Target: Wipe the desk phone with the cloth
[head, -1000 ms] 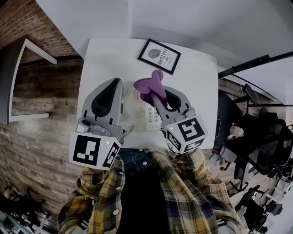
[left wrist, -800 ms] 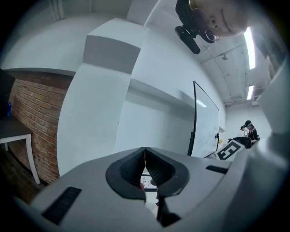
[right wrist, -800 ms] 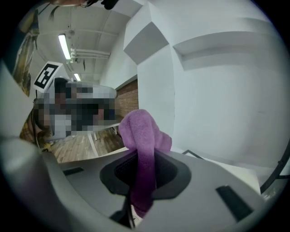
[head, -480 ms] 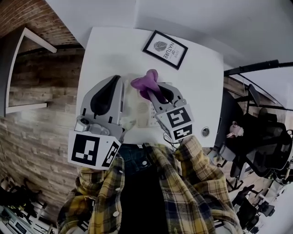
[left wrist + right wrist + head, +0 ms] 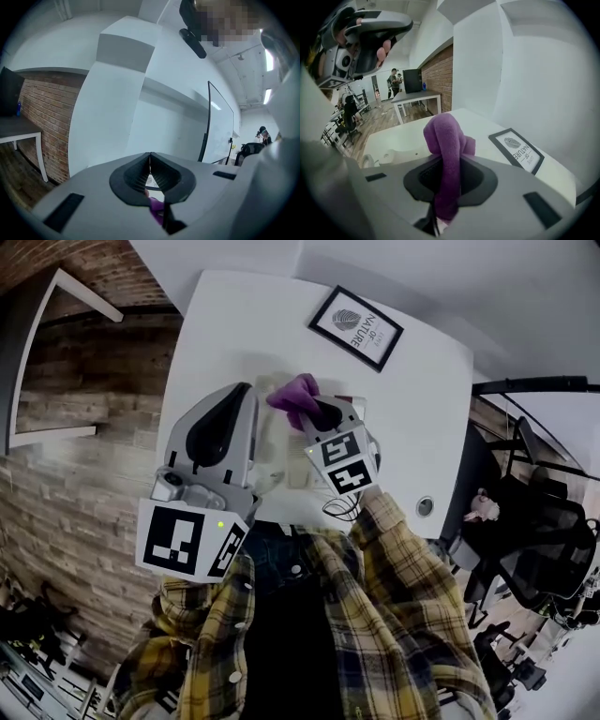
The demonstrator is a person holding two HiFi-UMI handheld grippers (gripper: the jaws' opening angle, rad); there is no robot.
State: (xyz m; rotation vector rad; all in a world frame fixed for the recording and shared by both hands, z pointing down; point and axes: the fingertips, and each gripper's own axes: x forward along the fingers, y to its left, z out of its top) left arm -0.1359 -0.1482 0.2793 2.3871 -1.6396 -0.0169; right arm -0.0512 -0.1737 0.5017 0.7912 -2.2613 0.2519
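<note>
A cream desk phone (image 5: 275,432) lies on the white table (image 5: 412,418), mostly hidden under both grippers; its handset (image 5: 389,154) shows in the right gripper view. My right gripper (image 5: 315,412) is shut on a purple cloth (image 5: 294,394), which bulges out over the phone's far part. In its own view the cloth (image 5: 446,145) stands up between the jaws of the right gripper (image 5: 447,171). My left gripper (image 5: 241,392) hovers over the phone's left side, shut with nothing in it. In the left gripper view its tips (image 5: 150,157) meet and point at the wall.
A black-framed print (image 5: 356,327) lies at the table's far right, and a round cable hole (image 5: 424,507) sits near the front edge. The phone's coiled cord (image 5: 341,508) hangs at the front. Brick wall is left, office chairs (image 5: 548,549) right.
The right gripper has carried the cloth left and away from me along the phone, closer to the left gripper. The left gripper has barely moved.
</note>
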